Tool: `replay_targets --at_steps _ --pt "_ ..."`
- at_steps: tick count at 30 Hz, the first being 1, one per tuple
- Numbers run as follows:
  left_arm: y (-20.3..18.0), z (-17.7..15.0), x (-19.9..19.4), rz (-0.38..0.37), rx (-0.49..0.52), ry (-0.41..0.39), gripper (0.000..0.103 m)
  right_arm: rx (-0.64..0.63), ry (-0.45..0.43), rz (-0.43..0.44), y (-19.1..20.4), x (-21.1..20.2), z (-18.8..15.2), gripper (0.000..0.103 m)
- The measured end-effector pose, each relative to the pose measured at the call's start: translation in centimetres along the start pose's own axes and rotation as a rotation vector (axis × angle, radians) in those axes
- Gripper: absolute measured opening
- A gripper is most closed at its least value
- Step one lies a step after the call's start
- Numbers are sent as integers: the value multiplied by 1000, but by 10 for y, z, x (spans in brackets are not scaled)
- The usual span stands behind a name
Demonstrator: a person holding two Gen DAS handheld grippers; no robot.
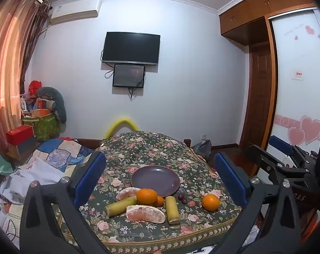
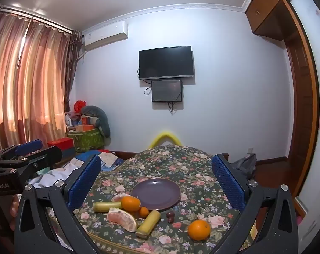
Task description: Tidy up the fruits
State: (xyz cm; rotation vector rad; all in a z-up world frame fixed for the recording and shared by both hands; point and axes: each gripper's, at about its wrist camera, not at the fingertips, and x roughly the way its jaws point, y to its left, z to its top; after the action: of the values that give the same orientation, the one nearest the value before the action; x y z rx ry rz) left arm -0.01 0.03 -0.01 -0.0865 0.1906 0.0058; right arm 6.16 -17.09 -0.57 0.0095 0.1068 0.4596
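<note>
Clearly the lone orange (image 2: 199,230), lying on the floral cushion (image 2: 202,169) apart from the other fruit and right of the empty purple plate (image 2: 156,193), sits nearest the right gripper (image 2: 155,182), low between its wide, empty jaws, while the left gripper (image 1: 160,177), equally spread and empty, faces the clustered fruit.

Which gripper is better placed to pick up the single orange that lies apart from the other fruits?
Probably the right gripper: the lone orange lies on its side, and its jaws are open and empty.
</note>
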Motion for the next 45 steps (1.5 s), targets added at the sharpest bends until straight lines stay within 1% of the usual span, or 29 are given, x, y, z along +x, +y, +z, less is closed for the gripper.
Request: replay_targets --at_steps 6,8,12,14,20,45 --pt "0 0 0 15 3 -2 103 3 5 2 2 0 2 103" --pt "-1 0 1 19 5 2 103 14 5 -2 -4 -4 3 103" --pt "-6 -2 4 17 1 7 103 23 13 -6 -2 -3 8 103" --pt "-4 -5 11 13 -1 7 103 31 14 -9 -5 0 3 103" --pt "-2 2 5 4 -3 4 103 36 12 -15 -8 0 3 103" --pt "-1 2 8 -3 -9 12 103 41 1 -22 -6 -1 2 103"
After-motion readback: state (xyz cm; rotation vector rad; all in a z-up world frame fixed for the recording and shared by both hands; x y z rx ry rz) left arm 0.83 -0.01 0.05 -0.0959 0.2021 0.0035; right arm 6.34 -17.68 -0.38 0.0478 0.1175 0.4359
